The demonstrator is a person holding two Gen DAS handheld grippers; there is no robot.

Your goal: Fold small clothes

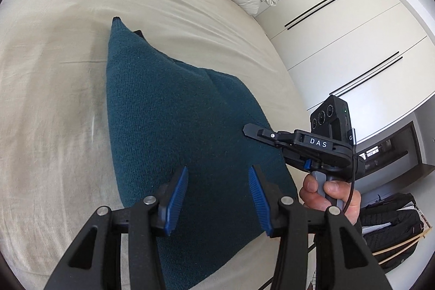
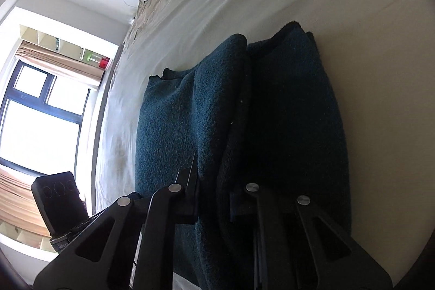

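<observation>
the left hand-held gripper hangs half open over the teal cloth; the right hand-held gripper pinches its fold at 6 o'clock.

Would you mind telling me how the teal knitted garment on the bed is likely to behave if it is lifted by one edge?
The teal knitted garment will probably go floppy and drape, since it already lies in soft folds on the bed. Its coarse knit looks grippy, so slipping seems unlikely. The thick layers seen in the right wrist view suggest some weight, so the fold may sag open.

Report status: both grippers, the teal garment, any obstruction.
Left gripper open above teal garment. Right gripper clamped on its fold. Bed unobstructed.
</observation>
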